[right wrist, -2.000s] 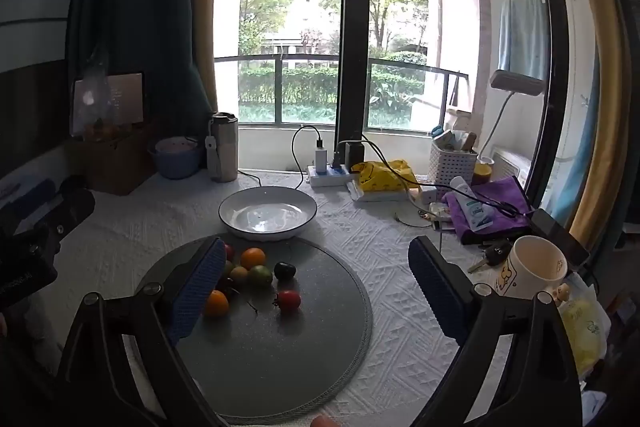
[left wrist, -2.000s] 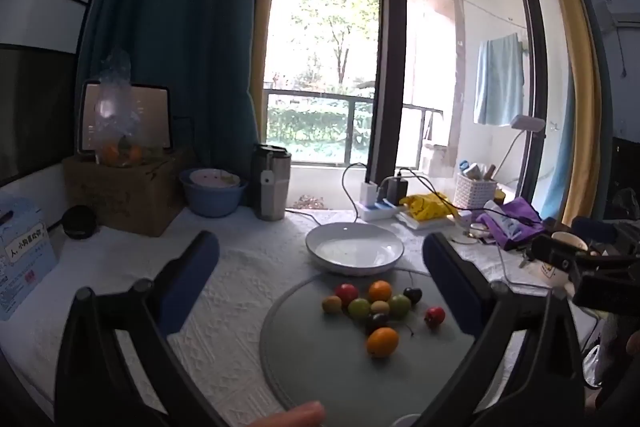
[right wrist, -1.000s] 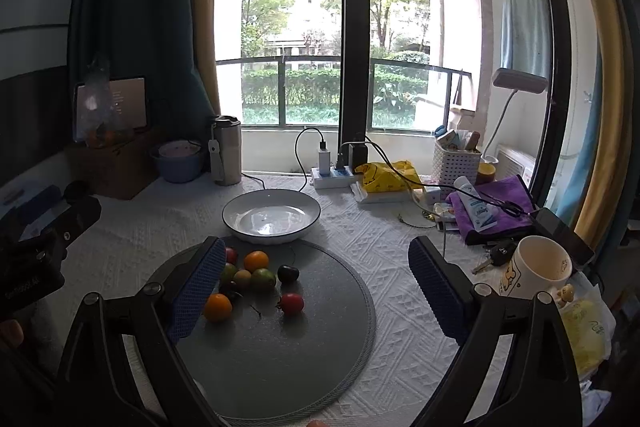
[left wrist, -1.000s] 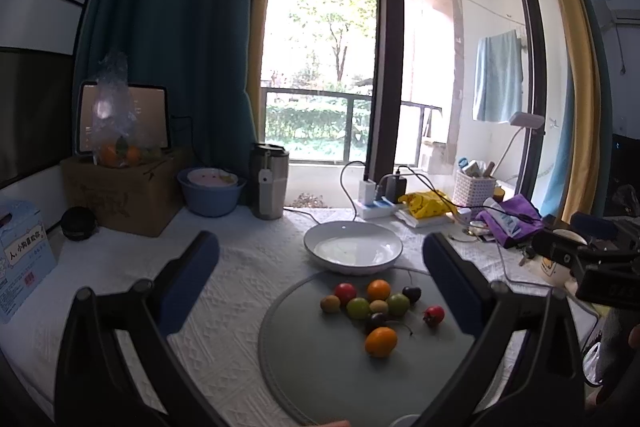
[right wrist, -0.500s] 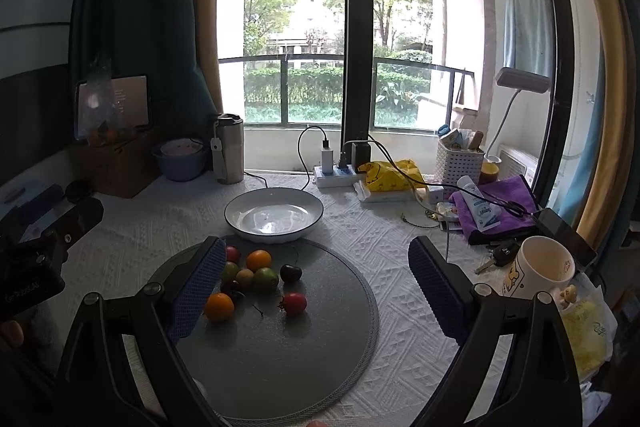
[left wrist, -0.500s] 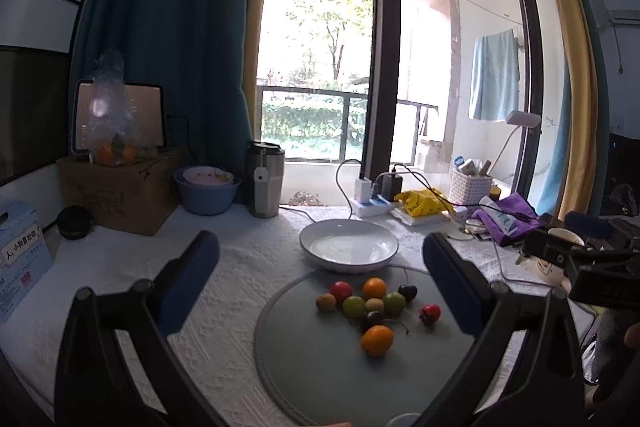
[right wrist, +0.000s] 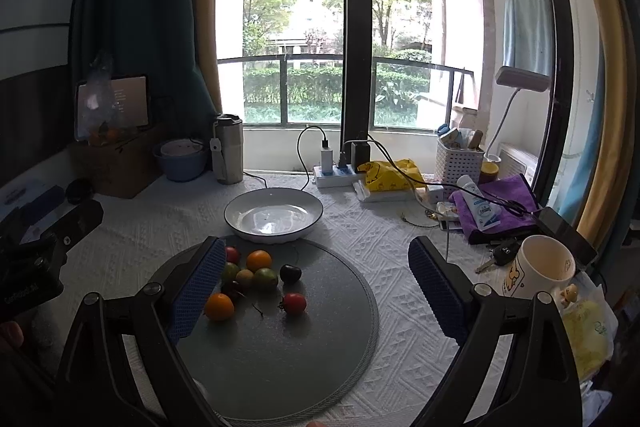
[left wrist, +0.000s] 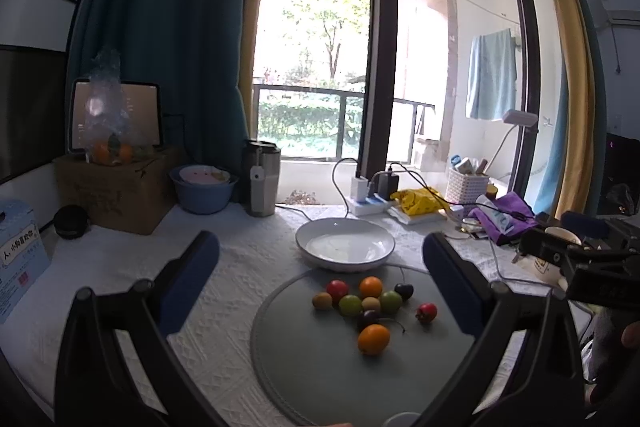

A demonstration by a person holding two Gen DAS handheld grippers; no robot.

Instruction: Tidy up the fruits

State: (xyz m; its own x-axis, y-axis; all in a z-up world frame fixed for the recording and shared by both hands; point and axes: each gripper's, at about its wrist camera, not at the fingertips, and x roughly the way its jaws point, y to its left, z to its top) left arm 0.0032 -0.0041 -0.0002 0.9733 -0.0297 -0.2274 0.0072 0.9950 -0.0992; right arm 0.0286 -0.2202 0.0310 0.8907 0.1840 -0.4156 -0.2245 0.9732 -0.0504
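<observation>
Fruits (left wrist: 370,301) are lying in a small cluster on the far half of a round grey mat (right wrist: 280,355), between the two tools and a white plate (right wrist: 273,214). The left tool (left wrist: 320,283) is hovering above the near edge of the bench (left wrist: 120,267) with its blue-padded fingers (left wrist: 188,279) standing wide apart and gripping nothing. The right tool (right wrist: 314,287) is hanging over the mat in the same way, its fingers (right wrist: 436,287) spread wide and empty; in the right wrist view its left pad is overlapping the left edge of the cluster, though whether it is touching any fruit cannot be told.

Within the cluster, an orange fruit (right wrist: 219,306) is lying nearest the tools, a small red tomato (right wrist: 294,303) is sitting a little apart to its right, and a dark cherry (right wrist: 290,273) is resting beyond that. Green, yellowish, red and orange pieces are crowding together behind them. The white plate is sitting just past the mat's far rim, holding nothing.

Further out, a steel tumbler (left wrist: 262,181), a blue bowl (left wrist: 204,189) and a cardboard box (left wrist: 114,187) are standing along the left back of the bench. A power strip (right wrist: 336,175) with plugged cables, a yellow bag (right wrist: 386,177), a white basket (right wrist: 460,161) and a purple cloth (right wrist: 500,211) are filling the right back. A white mug (right wrist: 540,269) is standing upright near the right tool.
</observation>
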